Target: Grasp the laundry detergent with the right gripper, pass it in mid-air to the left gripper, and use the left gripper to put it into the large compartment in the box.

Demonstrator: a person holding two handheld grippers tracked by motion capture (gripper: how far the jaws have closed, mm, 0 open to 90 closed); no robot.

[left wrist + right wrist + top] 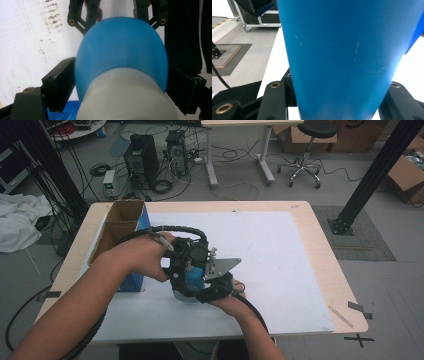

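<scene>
Gripping a blue bottle point(192, 276) from both sides, the two grippers meet at the middle of the tabletop point(280, 270). The right gripper point(216, 289) holds the bottle body tight between its jaws. The left gripper point(181, 265) has its jaws half closed around the grey cap point(125, 100); whether they press on it cannot be told. Judged step: seizing the cap for unscrewing. The next move calls for a firm cap grip, then a twist.

Materials and finish
Blue bottle point(337, 60): smooth matt plastic, frosted cap point(125, 100) apparently plastic; tabletop point(320, 265) pale wood; box point(120, 227) cardboard.
</scene>
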